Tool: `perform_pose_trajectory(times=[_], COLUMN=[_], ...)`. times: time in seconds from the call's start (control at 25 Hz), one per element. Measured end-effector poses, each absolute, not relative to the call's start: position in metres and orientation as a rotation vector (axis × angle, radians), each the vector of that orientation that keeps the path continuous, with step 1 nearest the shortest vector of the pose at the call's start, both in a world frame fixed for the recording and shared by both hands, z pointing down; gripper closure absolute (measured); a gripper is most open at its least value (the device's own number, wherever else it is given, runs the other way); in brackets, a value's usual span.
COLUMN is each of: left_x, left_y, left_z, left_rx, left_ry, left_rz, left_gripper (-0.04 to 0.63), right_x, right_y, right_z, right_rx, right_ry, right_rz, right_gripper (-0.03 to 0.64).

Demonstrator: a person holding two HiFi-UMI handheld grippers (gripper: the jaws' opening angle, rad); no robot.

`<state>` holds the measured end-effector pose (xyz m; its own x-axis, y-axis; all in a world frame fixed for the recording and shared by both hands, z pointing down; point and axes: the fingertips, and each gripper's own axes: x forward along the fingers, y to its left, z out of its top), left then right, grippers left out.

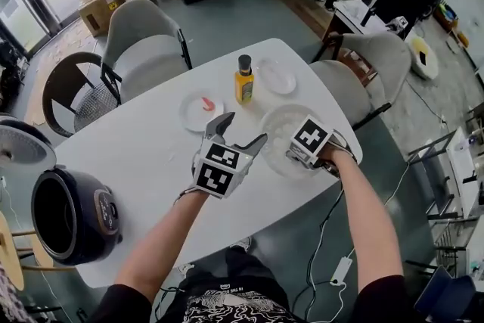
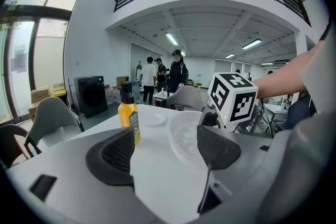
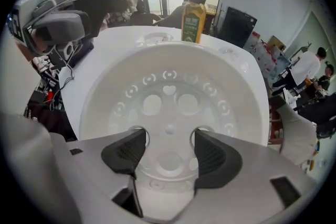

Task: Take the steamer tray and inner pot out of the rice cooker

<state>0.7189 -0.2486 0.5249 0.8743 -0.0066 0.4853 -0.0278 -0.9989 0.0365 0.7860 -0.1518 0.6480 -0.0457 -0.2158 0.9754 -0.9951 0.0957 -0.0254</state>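
Observation:
The black rice cooker [image 1: 72, 215] stands open at the table's left end, its lid [image 1: 23, 147] tipped back; its dark inner pot [image 1: 54, 214] is still inside. The white perforated steamer tray [image 1: 281, 128] lies on the table at the right. My right gripper [image 1: 299, 153] points down into it. In the right gripper view its jaws [image 3: 168, 152] stand apart above the tray's holed floor [image 3: 170, 86], pinching nothing. My left gripper [image 1: 243, 128] hovers open just left of the tray [image 2: 184, 136], with nothing between its jaws [image 2: 165, 149].
A yellow bottle [image 1: 243, 79] stands behind the tray, a small plate [image 1: 201, 110] with a red scrap to its left and a clear dish [image 1: 277, 76] to its right. Grey chairs [image 1: 144, 45] [image 1: 355, 79] ring the table. People stand far behind.

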Motion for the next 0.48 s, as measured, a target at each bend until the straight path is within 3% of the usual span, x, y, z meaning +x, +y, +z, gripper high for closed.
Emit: perform_pose_trajectory(times=[0.48], left_x=[0.745], left_y=[-0.256], left_z=[0.555], left_rx=[2.967], left_ry=[-0.022], left_rz=[0.845], left_gripper=[0.232], right_x=[0.810], right_y=[-0.154], right_z=[0.689], right_rx=[1.265], right_ry=[-1.396], right_rz=[1.093], right_gripper=[0.310])
